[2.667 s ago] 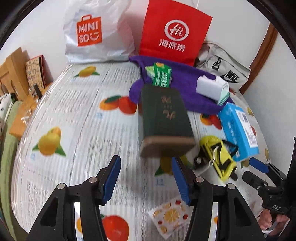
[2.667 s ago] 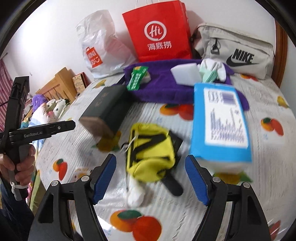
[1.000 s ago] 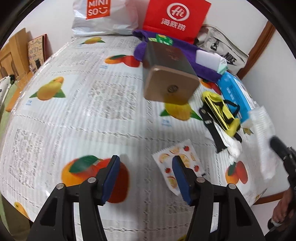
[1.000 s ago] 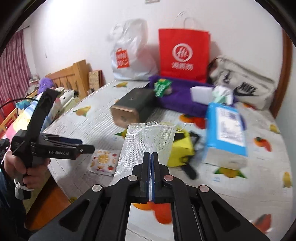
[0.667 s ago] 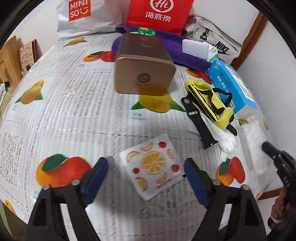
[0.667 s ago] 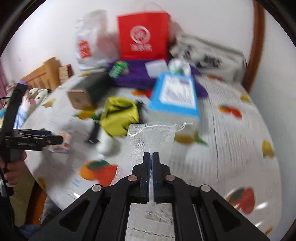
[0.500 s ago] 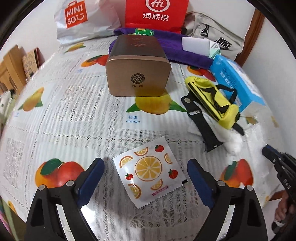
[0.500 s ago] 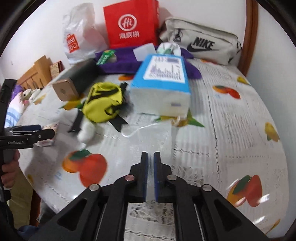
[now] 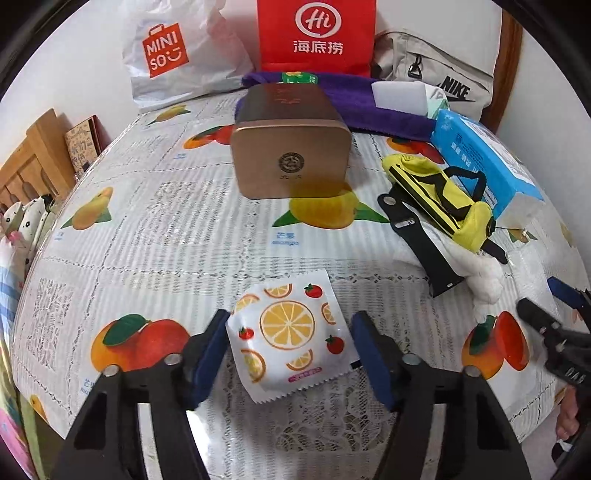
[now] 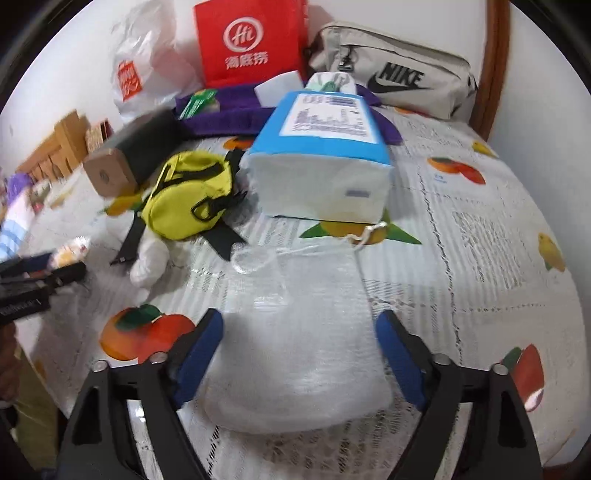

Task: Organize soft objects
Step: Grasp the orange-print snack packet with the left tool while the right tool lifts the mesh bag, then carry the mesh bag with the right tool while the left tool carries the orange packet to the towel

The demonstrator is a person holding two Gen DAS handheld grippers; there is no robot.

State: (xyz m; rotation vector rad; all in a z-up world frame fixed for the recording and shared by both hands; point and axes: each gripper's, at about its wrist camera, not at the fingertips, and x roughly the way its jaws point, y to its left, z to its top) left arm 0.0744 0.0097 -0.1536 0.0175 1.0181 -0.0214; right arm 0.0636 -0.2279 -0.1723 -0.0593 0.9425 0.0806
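Note:
My left gripper (image 9: 290, 360) is open, its blue pads on either side of a white sachet printed with orange slices (image 9: 290, 338) that lies flat on the table. My right gripper (image 10: 299, 350) is open over a sheer white mesh drawstring pouch (image 10: 295, 339) lying flat near the table's front edge. A yellow pouch with black straps (image 10: 188, 197) lies on a white cloth (image 10: 147, 262); it also shows in the left wrist view (image 9: 439, 199). A blue tissue pack (image 10: 321, 147) lies behind the mesh pouch. The right gripper's tips show at the left wrist view's right edge (image 9: 550, 308).
A bronze-ended dark tin (image 9: 291, 147) lies on its side mid-table. A purple towel (image 9: 369, 107) at the back holds a green packet and a white block. A red paper bag (image 9: 317, 35), a Miniso bag (image 9: 166, 55) and a Nike bag (image 10: 395, 81) stand along the wall.
My right gripper has laid the mesh pouch on the table, let go and opened. My left gripper has moved forward so that the fruit-print sachet lies between its pads.

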